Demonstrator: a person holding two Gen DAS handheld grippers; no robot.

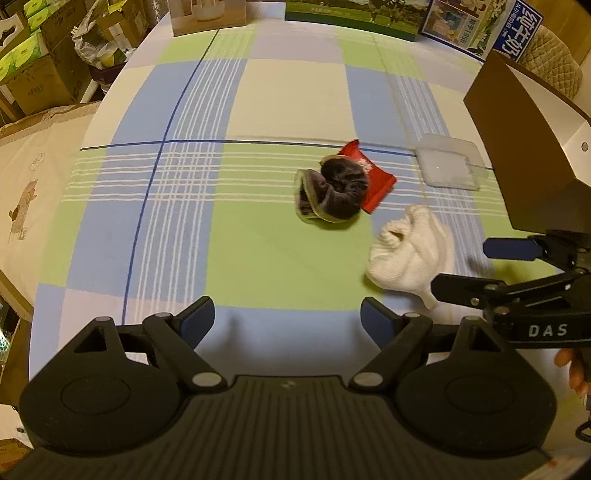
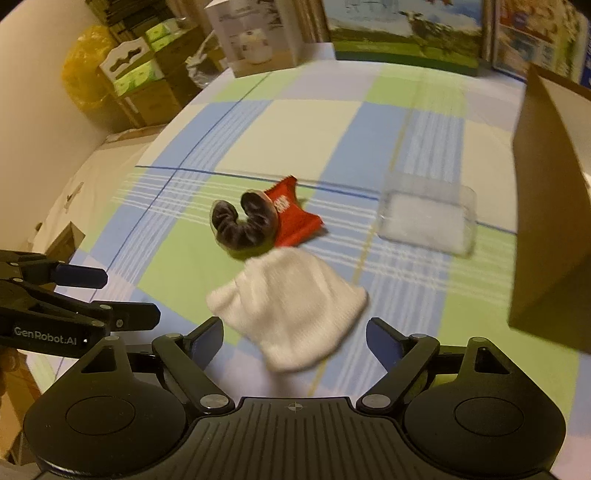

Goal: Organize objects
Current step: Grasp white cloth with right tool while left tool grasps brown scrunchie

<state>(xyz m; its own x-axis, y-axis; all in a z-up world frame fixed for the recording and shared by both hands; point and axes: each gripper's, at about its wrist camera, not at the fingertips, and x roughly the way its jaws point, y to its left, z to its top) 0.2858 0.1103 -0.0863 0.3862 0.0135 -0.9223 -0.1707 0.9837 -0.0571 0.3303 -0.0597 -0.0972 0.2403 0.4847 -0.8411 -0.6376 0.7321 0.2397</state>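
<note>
A white sock (image 2: 291,314) lies crumpled on the checked tablecloth, just ahead of my open right gripper (image 2: 295,341), whose blue pads flank its near end. It also shows in the left wrist view (image 1: 410,254). A dark rolled sock (image 1: 332,194) (image 2: 243,221) lies beyond it, partly on a red snack packet (image 1: 376,181) (image 2: 295,218). A clear plastic box (image 1: 448,162) (image 2: 428,221) sits to the right. My left gripper (image 1: 288,325) is open and empty over bare cloth. The right gripper (image 1: 480,266) shows at the right edge of the left wrist view.
A brown open box (image 1: 532,147) (image 2: 550,221) stands at the right. Printed cartons (image 1: 354,14) (image 2: 406,33) line the table's far edge. Stacked cardboard boxes (image 1: 33,66) stand off the table at the left. The left gripper (image 2: 85,291) shows at the left of the right wrist view.
</note>
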